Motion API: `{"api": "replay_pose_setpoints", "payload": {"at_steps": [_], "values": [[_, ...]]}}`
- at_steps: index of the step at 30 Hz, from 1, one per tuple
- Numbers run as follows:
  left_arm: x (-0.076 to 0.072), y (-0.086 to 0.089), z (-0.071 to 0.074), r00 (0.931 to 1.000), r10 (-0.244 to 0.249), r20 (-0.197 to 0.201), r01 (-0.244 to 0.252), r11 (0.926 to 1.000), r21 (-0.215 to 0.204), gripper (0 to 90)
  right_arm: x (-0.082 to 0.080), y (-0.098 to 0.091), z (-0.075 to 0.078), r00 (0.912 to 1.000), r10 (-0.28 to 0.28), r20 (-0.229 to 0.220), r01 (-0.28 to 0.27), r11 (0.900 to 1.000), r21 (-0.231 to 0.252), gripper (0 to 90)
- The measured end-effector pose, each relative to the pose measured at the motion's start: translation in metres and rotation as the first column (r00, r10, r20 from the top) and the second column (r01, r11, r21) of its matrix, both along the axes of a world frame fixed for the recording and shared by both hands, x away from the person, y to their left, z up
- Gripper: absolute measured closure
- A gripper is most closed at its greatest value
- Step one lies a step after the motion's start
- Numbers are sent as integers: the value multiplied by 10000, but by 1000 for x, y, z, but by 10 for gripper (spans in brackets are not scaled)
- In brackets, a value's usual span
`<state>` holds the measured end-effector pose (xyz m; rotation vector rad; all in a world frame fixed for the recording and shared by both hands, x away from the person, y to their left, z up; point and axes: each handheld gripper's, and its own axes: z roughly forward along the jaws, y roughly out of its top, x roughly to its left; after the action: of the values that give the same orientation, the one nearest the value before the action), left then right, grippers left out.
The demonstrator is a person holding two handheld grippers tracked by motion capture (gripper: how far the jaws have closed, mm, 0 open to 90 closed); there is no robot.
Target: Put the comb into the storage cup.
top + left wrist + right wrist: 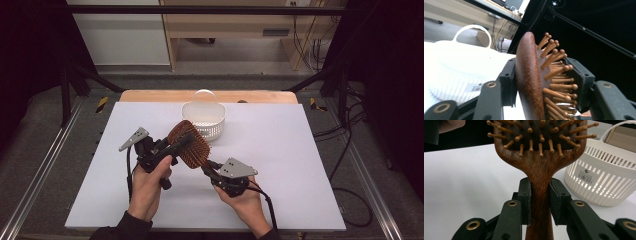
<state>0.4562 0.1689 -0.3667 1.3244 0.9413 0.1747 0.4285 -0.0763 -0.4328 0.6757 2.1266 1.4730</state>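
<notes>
Fig.: hairbrush held above tabletop, just in front of basket. Right gripper jaws clamp its handle; left gripper jaws, half closed, bracket its head, back vs. bristles. Est. progress: pickup done, handover under way; drop into basket left.

Evenly lit from overhead on the white tabletop, with only faint, soft shadows under the hands. Dark and murky past the left and right edges of the tabletop. Soft and low in detail from high up. Blown out to glaring white on the basket up close; nearest bristles blurred.
</notes>
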Motion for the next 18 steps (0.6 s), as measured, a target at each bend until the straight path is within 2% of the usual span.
{"api": "replay_pose_setpoints", "payload": {"at_steps": [10,18], "values": [[-3,2,-2,10000,39,-41,-40,9996,-275,511,1,4,-3,9996,178,-198,-174,9997,159,725],[-3,0,1,10000,7,62,-6,9999,-135,518,4,5,-3,9985,328,-428,-314,9990,328,722]]}}
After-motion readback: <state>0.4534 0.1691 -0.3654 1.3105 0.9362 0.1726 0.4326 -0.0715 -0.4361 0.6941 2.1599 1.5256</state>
